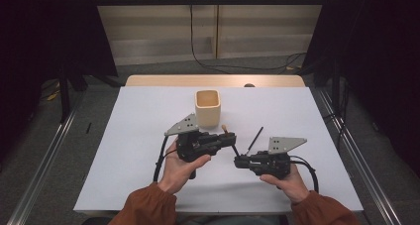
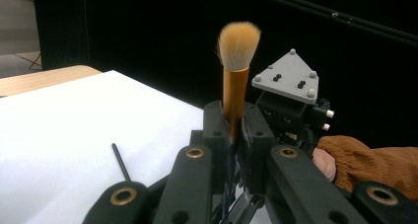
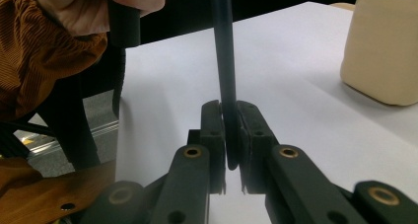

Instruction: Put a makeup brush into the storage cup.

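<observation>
Between left gripper (image 2: 231,130) pads: unbranded, seemingly, brush (image 2: 237,61).

The high view looks down from above the person's side, far enough to take in the whole white table (image 1: 148,136). Each gripper view sits very close behind its own black jaws, low over the table. The high view and the right gripper view share the cream cup (image 1: 207,107) (image 3: 382,46).

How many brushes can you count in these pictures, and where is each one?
2. A makeup brush with an orange ferrule stands clamped in the left gripper. A thin black brush is clamped in the right gripper. The cream cup may hide more.
</observation>
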`<control>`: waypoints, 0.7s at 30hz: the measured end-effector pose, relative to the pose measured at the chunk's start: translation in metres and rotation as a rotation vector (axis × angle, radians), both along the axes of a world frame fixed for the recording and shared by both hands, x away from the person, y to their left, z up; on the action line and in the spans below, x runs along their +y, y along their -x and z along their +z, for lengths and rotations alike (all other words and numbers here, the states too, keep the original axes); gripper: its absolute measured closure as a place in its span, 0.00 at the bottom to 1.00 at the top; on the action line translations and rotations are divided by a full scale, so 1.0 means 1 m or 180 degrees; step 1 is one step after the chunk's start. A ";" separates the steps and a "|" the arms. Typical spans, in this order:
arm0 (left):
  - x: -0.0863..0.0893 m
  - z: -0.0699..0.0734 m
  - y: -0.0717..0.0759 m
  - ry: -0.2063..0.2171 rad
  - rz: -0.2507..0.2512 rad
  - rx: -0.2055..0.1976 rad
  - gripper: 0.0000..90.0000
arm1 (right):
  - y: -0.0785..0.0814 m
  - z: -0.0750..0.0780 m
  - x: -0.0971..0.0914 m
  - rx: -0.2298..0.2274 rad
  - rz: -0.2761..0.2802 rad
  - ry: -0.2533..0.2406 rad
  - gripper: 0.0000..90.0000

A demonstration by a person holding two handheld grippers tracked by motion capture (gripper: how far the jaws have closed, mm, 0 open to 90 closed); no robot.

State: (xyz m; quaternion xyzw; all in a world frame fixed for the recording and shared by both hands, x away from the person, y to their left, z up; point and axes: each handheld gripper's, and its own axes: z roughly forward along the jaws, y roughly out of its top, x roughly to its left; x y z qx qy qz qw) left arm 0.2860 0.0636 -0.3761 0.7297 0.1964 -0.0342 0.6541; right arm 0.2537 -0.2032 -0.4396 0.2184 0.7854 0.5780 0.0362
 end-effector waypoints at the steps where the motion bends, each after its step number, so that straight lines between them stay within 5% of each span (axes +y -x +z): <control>1: 0.000 0.000 0.000 -0.0014 0.0003 -0.0004 0.93 | 0.000 0.000 0.000 0.0007 0.0001 -0.0002 0.89; 21: 0.008 -0.001 -0.006 -0.0036 0.0089 0.0022 0.93 | 0.001 0.004 -0.003 -0.0059 -0.0236 -0.0040 0.36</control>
